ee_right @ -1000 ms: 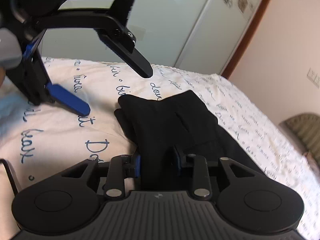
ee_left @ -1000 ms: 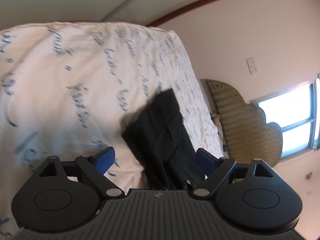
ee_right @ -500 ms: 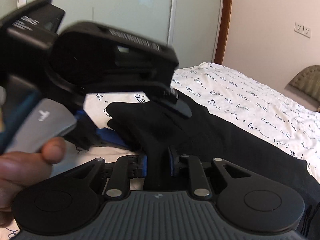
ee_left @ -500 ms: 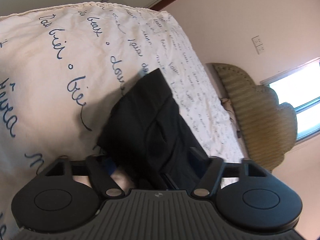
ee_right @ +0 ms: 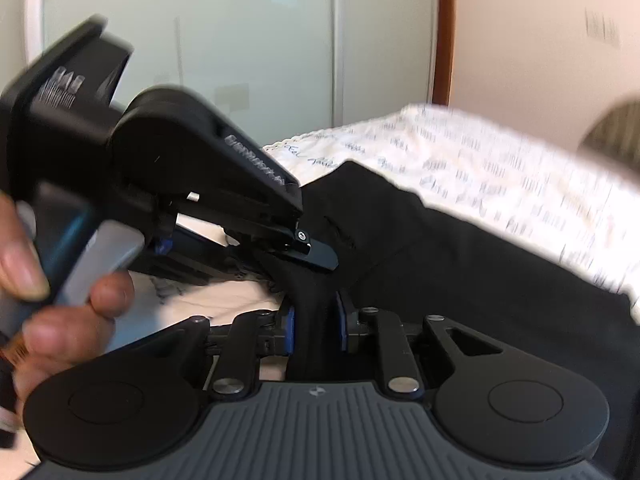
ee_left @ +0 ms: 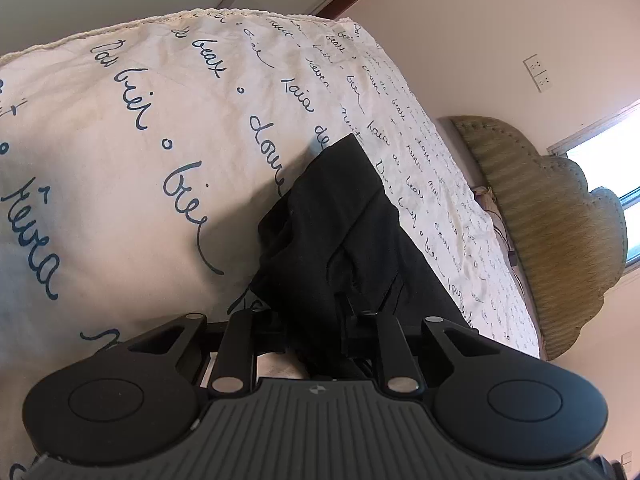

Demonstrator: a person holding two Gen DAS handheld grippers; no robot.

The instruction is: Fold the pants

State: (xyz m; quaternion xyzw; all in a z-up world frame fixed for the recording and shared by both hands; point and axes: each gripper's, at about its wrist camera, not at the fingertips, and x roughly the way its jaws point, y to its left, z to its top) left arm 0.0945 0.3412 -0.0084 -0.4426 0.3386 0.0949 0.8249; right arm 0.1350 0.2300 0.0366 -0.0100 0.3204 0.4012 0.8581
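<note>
Black pants (ee_left: 348,216) lie on a white bedspread (ee_left: 140,160) printed with blue handwriting. In the left wrist view my left gripper (ee_left: 314,316) has the near edge of the pants bunched between its fingers, which the cloth mostly hides; its jaws are closing on the fabric. In the right wrist view my right gripper (ee_right: 314,328) holds a fold of the pants (ee_right: 460,248) between its blue pads (ee_right: 289,332), with the jaws easing open slightly. The left gripper (ee_right: 292,268) shows there too, just left of it, pinching the same edge.
A person's hand (ee_right: 60,320) holds the left gripper's handle. An olive padded headboard (ee_left: 560,240) stands at the bed's far end under a bright window (ee_left: 616,168). Pale wardrobe doors (ee_right: 240,40) face the bed's foot.
The left gripper came down onto the pants' edge from wide open and closed on the cloth. The right gripper kept its hold and rolled, and its view is now blurred.
</note>
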